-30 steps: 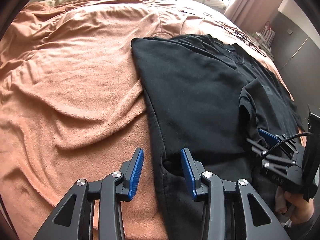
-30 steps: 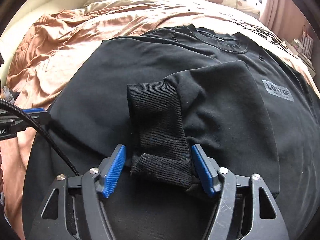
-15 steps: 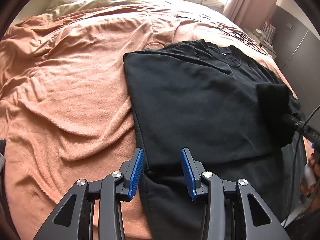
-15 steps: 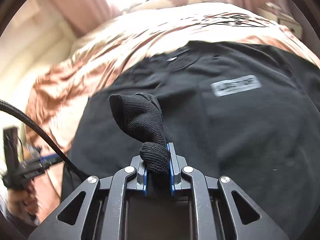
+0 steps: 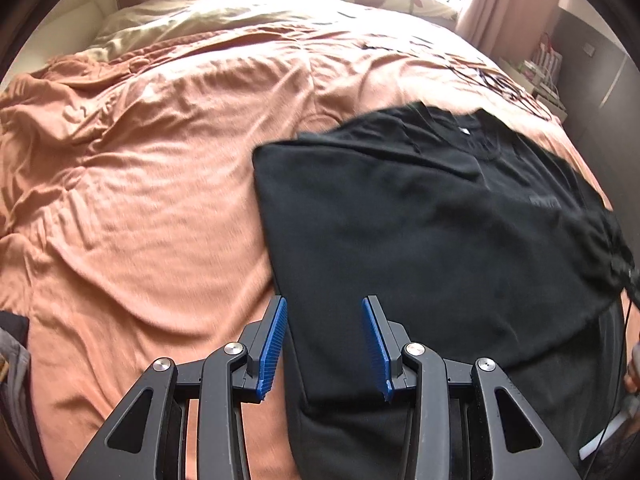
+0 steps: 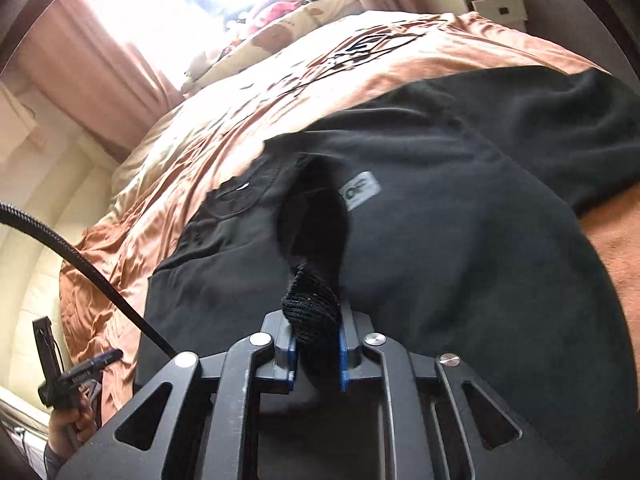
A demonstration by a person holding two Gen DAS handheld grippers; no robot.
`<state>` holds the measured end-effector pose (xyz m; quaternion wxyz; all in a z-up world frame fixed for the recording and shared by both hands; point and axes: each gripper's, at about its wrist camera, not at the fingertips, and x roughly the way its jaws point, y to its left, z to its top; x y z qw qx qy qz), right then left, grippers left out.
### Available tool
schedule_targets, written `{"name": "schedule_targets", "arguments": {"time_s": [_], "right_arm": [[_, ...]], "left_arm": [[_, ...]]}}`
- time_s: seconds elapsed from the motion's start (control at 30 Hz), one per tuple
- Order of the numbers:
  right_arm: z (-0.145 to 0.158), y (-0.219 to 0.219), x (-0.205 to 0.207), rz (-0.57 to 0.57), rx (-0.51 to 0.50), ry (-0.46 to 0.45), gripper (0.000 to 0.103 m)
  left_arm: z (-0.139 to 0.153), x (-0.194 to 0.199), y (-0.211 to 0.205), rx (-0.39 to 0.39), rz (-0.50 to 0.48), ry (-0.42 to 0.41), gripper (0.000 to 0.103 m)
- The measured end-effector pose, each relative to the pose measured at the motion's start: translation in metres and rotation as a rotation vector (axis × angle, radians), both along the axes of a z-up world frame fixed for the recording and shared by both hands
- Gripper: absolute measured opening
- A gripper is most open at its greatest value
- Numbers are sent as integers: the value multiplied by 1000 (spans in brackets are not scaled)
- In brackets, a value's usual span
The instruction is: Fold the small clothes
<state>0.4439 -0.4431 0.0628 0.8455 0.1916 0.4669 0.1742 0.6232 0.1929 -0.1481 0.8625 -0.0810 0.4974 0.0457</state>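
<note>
Bedroom, bright window at the far end, pink curtains either side. Bed [image 5: 160, 184] covered in a rumpled orange blanket; a pale quilt lies beyond it.

Black sweatshirt [image 5: 420, 232] lies front-up on the right half of the bed, neckline toward the far end, grey chest label showing. Its left side looks already folded in: a straight clean edge runs near-to-far there, with a flap lying over the body.

Right gripper [image 6: 316, 356]: jaws clamped on the ribbed cuff [image 6: 310, 312] of the sleeve, which is raised off the body and stretches away toward the label (blurred, so its exact lie is unclear).

Left gripper [image 5: 324, 344]: jaws spread apart, holding nothing, hovering over the near left edge of the sweatshirt.

Judgement: early to middle. One side appears done; the held sleeve is not yet laid flat, and the right side plus the lengthwise fold from hem toward neckline are left.
</note>
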Motion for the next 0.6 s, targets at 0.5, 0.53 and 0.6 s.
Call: {"name": "schedule_targets", "arguments": {"time_s": [0.5,0.53,0.6], "right_arm": [[-28,-51,27,-88,220,145,61],[-31,-57,27,-96,239,148,61],[-38,-64,30,-116,255,156,61]], "left_arm": [[-38,61,29,-13,38,55,42],[-40,63,30,-14,38,58,42],[-45,68,33,-16,40,64,42]]}}
